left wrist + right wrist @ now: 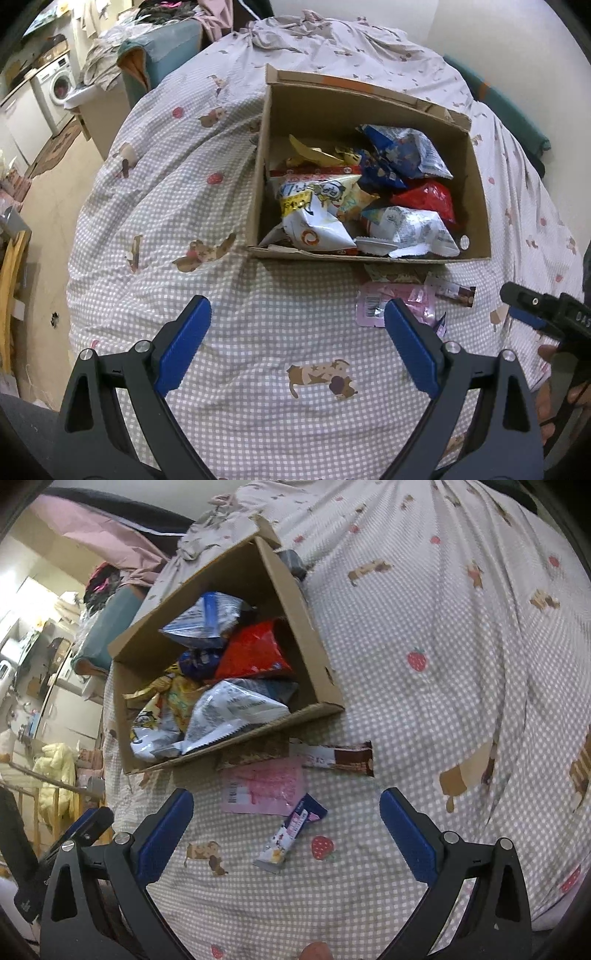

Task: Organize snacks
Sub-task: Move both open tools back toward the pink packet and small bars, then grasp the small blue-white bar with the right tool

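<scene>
Cardboard is sagging slightly where the box [476, 206] is sitting on the checked bedspread [184, 206], well in from the bed's left edge, and it is already holding a loose heap of crinkly snack bags: white ones at the near wall, a red bag [428, 199] and a blue bag [402, 151] toward its right and far side. The left gripper [297, 343] is hovering over bare bedspread with its jaws spread wide, holding nothing. Just outside the box's near wall, four snacks are lying flat on the cloth: a brown packet [255, 753] tucked partly under the box edge, a flat pink packet [262, 786] touching it, a brown-and-white bar [336, 757] to its right, and a small slim bar [288, 834] nearest the right gripper [286, 838], whose jaws are likewise standing wide and empty around it.

These loose pieces are probably feeling light, thin and slick, and the soft bedding is likely giving way under any press. The slim bar seems stiffest; pinching it across its narrow middle looks safest. The pink packet is probably best lifted by a free edge or corner.
</scene>
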Demonstrator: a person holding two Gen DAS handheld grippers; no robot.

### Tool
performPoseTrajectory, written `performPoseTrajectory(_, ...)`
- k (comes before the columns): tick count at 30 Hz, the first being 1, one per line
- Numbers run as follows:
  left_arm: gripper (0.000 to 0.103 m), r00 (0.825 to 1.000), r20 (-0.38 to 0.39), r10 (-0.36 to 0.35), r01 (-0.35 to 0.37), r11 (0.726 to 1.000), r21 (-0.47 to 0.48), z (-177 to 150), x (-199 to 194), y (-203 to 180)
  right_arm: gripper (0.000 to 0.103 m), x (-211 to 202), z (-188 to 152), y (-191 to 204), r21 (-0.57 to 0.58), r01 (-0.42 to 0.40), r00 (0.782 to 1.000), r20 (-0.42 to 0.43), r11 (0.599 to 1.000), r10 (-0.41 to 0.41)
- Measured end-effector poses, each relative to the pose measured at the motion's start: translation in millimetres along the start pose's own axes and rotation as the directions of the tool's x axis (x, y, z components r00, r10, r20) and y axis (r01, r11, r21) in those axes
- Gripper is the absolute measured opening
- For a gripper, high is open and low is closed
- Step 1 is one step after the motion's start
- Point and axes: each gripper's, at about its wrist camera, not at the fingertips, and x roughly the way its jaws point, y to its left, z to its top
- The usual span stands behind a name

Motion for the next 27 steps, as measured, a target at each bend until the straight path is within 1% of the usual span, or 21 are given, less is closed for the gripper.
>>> performPoseTrajectory(4, 0.093, 1.000, -0.008, 0.010, -0.011, 1.000, -0.027, 2.4, 2.0, 6.3, 0.103, 7.1, -0.4, -13.7, 0.069, -0.006, 1.000, -0.024, 0.998, 0.007)
performPoseTrajectory(8, 0.093, 1.000, -0.030, 0.001, -0.003, 0.998, -0.057, 2.7, 4.9, 11.6, 0.103, 15.9, 1.5, -23.5, 0.117, 0.012, 0.999, -0.051, 0.993, -0.006)
performPoseTrajectory(10, 0.093, 0.999, -0.039, -0.004, 0.002, 0.998, -0.066, 2.8, 6.6, 12.4, 0.103, 25.1, 1.8, -26.3, 0.126, 0.034, 0.996, -0.087, 0.991, -0.023)
performPoseTrajectory(11, 0.093, 0.999, -0.043, -0.005, 0.002, 0.998, -0.069, 2.9, 7.6, 12.4, 0.103, 32.0, 1.2, -26.6, 0.138, 0.032, 0.994, -0.112, 0.990, -0.016)
performPoseTrajectory(12, 0.093, 0.999, -0.045, -0.006, 0.003, 0.997, -0.071, 2.9, 8.4, 12.3, 0.101, 41.2, -0.8, -28.6, 0.166, -0.003, 0.989, -0.148, 0.986, 0.028)
performPoseTrajectory(13, 0.093, 0.999, -0.050, -0.010, 0.006, 0.997, -0.074, 3.1, 9.6, 12.0, 0.093, 49.0, -2.4, -28.6, 0.183, -0.033, 0.982, -0.175, 0.983, 0.065)
performPoseTrajectory(14, 0.093, 0.998, -0.055, -0.015, 0.011, 0.997, -0.078, 3.2, 10.9, 11.5, 0.088, 59.0, -4.7, -26.0, 0.191, -0.049, 0.973, -0.212, 0.980, 0.090)
performPoseTrajectory(15, 0.093, 0.998, -0.057, -0.019, 0.014, 0.997, -0.079, 3.4, 11.4, 11.1, 0.083, 67.6, -7.0, -21.4, 0.175, -0.043, 0.966, -0.244, 0.984, 0.086)
performPoseTrajectory(16, 0.093, 0.998, -0.060, -0.022, 0.017, 0.997, -0.078, 3.4, 12.4, 9.9, 0.075, 75.6, -9.6, -16.2, 0.148, -0.029, 0.960, -0.271, 0.989, 0.068)
performPoseTrajectory(18, 0.093, 0.998, -0.061, -0.021, 0.017, 0.997, -0.071, 3.1, 13.2, 8.8, 0.065, 84.9, -13.0, -7.0, 0.106, -0.005, 0.955, -0.293, 0.994, 0.036)
performPoseTrajectory(20, 0.093, 0.998, -0.061, -0.016, 0.012, 0.998, -0.066, 2.8, 14.2, 8.2, 0.062, 93.5, -16.1, 1.7, 0.059, 0.014, 0.951, -0.308, 0.998, 0.005)
performPoseTrajectory(21, 0.093, 0.998, -0.062, -0.014, 0.010, 0.998, -0.066, 2.6, 14.4, 8.8, 0.059, 98.6, -18.6, 4.7, 0.037, 0.028, 0.946, -0.324, 0.999, -0.015)
performPoseTrajectory(23, 0.093, 0.998, -0.068, -0.014, 0.008, 0.997, -0.077, 2.4, 15.8, 11.0, 0.051, 105.3, -23.3, 6.0, 0.020, 0.051, 0.936, -0.349, 0.998, -0.041)
performPoseTrajectory(25, 0.093, 0.997, -0.071, -0.016, 0.010, 0.996, -0.088, 2.4, 16.5, 13.2, 0.030, 106.5, -27.1, 4.3, -0.002, 0.083, 0.933, -0.352, 0.997, -0.079)
performPoseTrajectory(27, 0.093, 0.997, -0.072, -0.019, 0.012, 0.995, -0.095, 2.3, 16.7, 13.8, 0.022, 100.8, -26.2, 2.5, -0.012, 0.092, 0.939, -0.332, 0.996, -0.090)
